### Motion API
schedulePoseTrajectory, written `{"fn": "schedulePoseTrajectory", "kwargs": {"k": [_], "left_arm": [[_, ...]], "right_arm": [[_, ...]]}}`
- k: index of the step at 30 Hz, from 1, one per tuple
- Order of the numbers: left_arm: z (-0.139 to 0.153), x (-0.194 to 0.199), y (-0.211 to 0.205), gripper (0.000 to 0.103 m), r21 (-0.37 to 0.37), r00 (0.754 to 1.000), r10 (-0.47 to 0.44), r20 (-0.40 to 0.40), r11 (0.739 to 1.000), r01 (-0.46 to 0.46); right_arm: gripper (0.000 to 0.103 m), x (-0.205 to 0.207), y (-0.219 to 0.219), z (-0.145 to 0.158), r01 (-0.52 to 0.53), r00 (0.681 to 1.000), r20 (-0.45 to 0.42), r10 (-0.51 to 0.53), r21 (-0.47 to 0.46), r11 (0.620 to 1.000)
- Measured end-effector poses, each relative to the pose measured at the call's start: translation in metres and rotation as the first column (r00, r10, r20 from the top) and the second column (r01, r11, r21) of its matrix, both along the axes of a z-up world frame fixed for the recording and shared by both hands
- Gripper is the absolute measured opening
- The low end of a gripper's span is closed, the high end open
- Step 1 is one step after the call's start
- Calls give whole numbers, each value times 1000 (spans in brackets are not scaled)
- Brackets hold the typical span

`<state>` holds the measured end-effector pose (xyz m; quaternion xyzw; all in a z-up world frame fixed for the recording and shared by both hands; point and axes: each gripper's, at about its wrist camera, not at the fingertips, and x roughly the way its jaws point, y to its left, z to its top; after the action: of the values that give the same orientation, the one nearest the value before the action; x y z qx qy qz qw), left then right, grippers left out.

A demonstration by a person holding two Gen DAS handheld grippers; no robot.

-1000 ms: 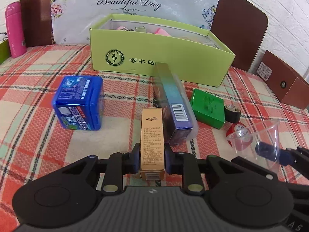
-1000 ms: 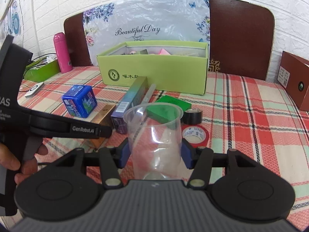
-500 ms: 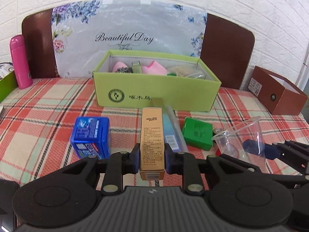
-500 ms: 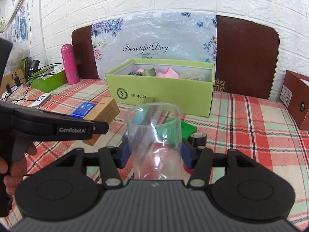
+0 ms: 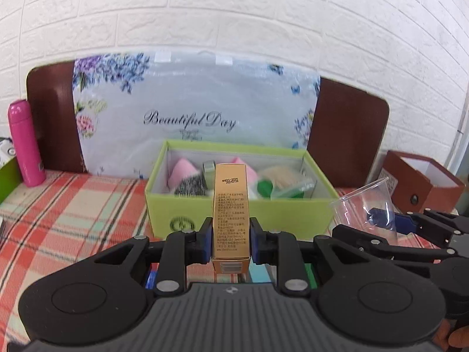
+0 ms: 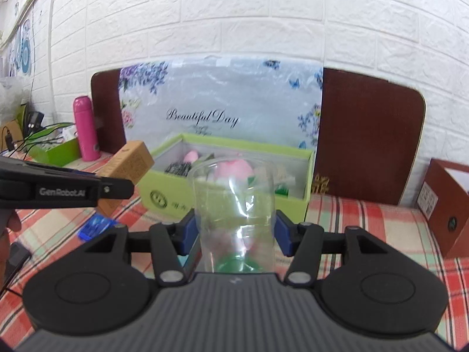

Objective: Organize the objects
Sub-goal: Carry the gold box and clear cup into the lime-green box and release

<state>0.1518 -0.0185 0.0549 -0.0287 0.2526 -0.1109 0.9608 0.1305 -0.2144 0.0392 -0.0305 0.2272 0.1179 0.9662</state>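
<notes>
My left gripper (image 5: 230, 242) is shut on a slim gold carton (image 5: 231, 214), held up in the air and pointing at the open lime-green box (image 5: 240, 214). The same gold carton (image 6: 129, 173) shows at the left of the right wrist view, in the black left gripper (image 6: 112, 187). My right gripper (image 6: 234, 233) is shut on a clear plastic cup (image 6: 234, 214), upright, also raised before the green box (image 6: 293, 205). The cup (image 5: 363, 202) appears at the right of the left wrist view. The box holds pink items, a dark brush and green pieces.
A pink bottle (image 5: 25, 143) stands at the far left by a brown headboard (image 5: 348, 135) and a flowered "Beautiful Day" bag (image 5: 193, 108). A brown open box (image 5: 422, 182) sits at the right. A blue box (image 6: 95, 227) lies on the plaid cloth (image 5: 73, 205) below.
Both grippers have risen off the cloth with the gold carton and the cup and drawn closer to the green box, whose inside now shows. The table items have dropped out of view.
</notes>
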Motion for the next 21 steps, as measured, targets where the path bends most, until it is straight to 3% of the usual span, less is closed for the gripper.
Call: {"fn": "schedulePoseTrajectory", "kwargs": {"k": [9,18,19,20,21], "left_arm": [[20,77,-5,25,11,999,30,41,999,-30],[-7,145,0,25,60,996,83,-25,995,-82],[-12,149,1,27,61,996,83,-24,995,-82],[-15,154,1,34,65,996,79,-29,995,-77],[-19,157,1,61,74,996,83,-40,994,-80]], "right_arm": [[53,87,10,4,8,999,35,-9,8,1000],[58,156,32,-28,6,1000,10,-6,-11,1000],[62,161,34,-33,8,1000,-1,-8,-28,1000],[79,164,37,-38,10,1000,-9,-10,-50,999],[90,164,39,-43,14,1000,-2,-14,-74,997]]}}
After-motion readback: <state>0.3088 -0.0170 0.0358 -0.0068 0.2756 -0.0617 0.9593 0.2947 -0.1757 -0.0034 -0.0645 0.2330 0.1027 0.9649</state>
